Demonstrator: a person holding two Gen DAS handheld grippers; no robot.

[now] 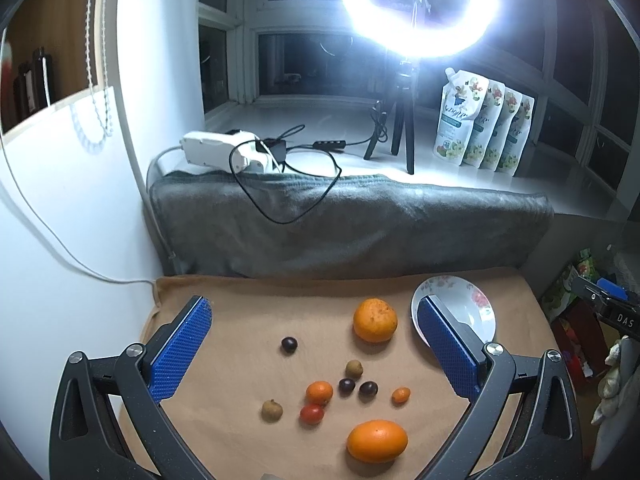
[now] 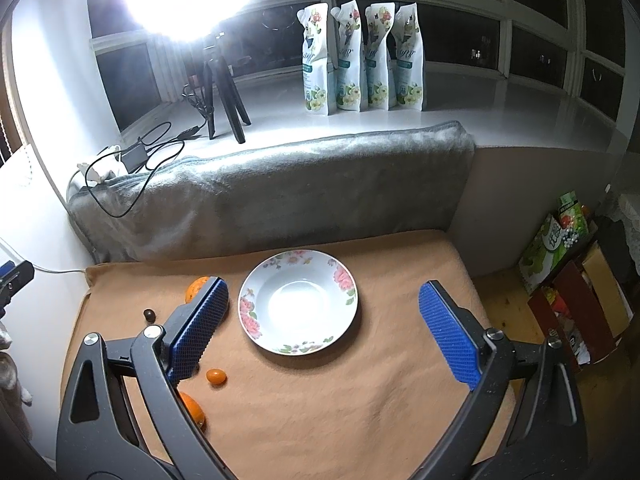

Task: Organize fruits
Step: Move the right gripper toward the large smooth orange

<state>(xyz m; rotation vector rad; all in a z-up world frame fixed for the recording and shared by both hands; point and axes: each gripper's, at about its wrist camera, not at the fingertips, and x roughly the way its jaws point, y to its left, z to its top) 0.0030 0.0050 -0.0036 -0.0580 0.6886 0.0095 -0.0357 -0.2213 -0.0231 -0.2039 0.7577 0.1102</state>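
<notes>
Fruit lies scattered on a tan cloth (image 1: 248, 432): a large orange (image 1: 375, 320), another large orange (image 1: 377, 440), a small orange (image 1: 319, 392), a red tomato (image 1: 311, 414), a kumquat (image 1: 401, 395), three dark grapes (image 1: 289, 345) and two brown longans (image 1: 354, 368). A floral white plate (image 2: 298, 301) with nothing on it sits at the cloth's right. My left gripper (image 1: 314, 324) hangs open above the fruit. Over the plate my right gripper (image 2: 324, 300) is open too, its left finger hiding part of an orange (image 2: 197, 286).
A grey folded blanket (image 1: 360, 216) lines the back of the cloth. On the white sill behind stand a ring light on a tripod (image 1: 404, 132), cables, a power strip (image 1: 216, 148) and several pouches (image 2: 360, 60). Boxes (image 2: 568, 280) crowd the floor at right.
</notes>
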